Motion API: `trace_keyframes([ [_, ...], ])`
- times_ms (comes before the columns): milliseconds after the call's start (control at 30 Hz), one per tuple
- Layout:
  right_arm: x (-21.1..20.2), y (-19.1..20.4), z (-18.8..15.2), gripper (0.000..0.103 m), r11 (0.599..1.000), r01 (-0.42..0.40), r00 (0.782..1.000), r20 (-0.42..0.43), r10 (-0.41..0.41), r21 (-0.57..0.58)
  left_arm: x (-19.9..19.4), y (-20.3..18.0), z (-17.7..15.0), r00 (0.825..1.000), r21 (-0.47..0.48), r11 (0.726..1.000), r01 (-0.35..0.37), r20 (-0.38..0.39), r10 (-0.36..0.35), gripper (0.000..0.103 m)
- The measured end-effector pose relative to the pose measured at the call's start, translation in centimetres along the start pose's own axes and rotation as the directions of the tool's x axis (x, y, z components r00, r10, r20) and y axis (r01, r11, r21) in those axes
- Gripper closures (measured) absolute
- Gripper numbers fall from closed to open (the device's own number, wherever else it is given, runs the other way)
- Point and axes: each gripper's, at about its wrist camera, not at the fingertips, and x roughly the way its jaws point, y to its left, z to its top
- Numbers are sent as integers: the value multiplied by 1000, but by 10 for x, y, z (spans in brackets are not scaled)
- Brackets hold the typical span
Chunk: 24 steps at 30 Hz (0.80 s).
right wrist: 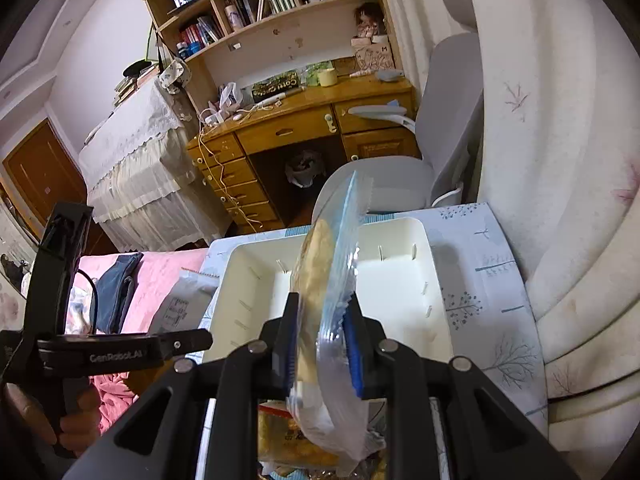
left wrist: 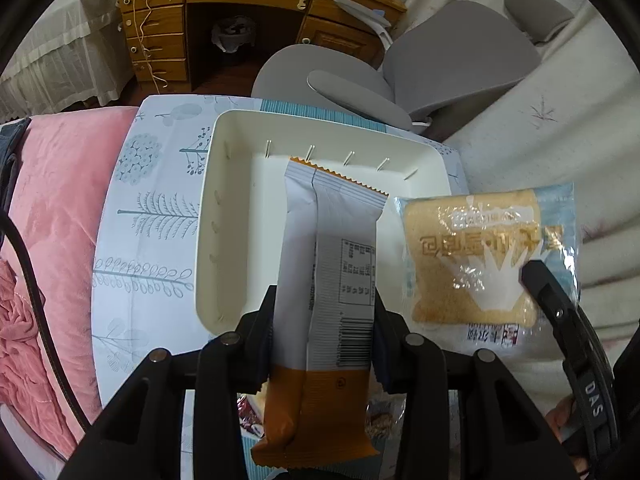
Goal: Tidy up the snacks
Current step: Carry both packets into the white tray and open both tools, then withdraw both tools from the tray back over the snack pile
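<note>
Bedroom setting: tabletop (left wrist: pixel 132 208) under tree-print cloth, pink bedding (left wrist: pixel 60 216) to one side, wooden desk (left wrist: pixel 248 4) and grey chair (left wrist: pixel 452 68) beyond.

Left gripper (left wrist: pixel 324 344): jaws narrowed, clamped across a white-and-orange bar (left wrist: pixel 328 264) at its lower half; long axis running forward along the fingers, far end hanging over the tray (left wrist: pixel 224 216), above its floor, not resting on it.

Right gripper (right wrist: pixel 320 344): jaws close together, pinching a clear-wrapped bread pack (right wrist: pixel 324 280) edge-on, upright, top end leaning out over the same tray (right wrist: pixel 400 280).

Tray: cream, shallow, slotted walls, interior bare as far as visible, directly ahead of and below both grippers; neither clearly nearer.

Remaining stock: more snack packets (right wrist: pixel 288 436) heaped below the grippers, near edge of tabletop.

Judged step: both items carried to the tray, lowering and release still to come.
</note>
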Motion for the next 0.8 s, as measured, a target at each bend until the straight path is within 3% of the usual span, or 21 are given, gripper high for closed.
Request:
trace_keyframes([
  [33, 3, -2, 2, 80, 1000, -10, 1000, -7, 11, 5, 2, -2, 1, 1000, -2, 1000, -5, 2, 5, 63],
  [67, 5, -4, 2, 80, 1000, -18, 1000, -11, 18, 13, 3, -5, 3, 1000, -4, 1000, -13, 4, 13, 52],
  [100, 6, -7, 2, 79, 999, -32, 999, -8, 32, 28, 4, -6, 4, 1000, -7, 1000, -22, 4, 22, 31],
  [167, 5, -12, 3, 67, 998, -49, 999, -5, 49, 44, 3, -8, 4, 999, -20, 999, -46, 19, 46, 18],
  [233, 3, -13, 3, 49, 998, -45, 999, 2, 45, 35, 2, -8, 4, 999, -28, 999, -45, 22, 45, 18],
  [300, 0, -14, 3, 44, 998, -57, 998, 5, 57, 40, 1, -9, 2, 999, -40, 998, -52, 13, 52, 18],
  [633, -16, -23, -2, 27, 996, -66, 998, -7, 67, 65, -25, -10, -28, 996, -66, 995, -78, 37, 80, 18],
  [800, -35, -19, -10, 26, 995, -63, 998, 12, 62, 74, -44, -7, -49, 995, -53, 996, -76, 56, 79, 18],
])
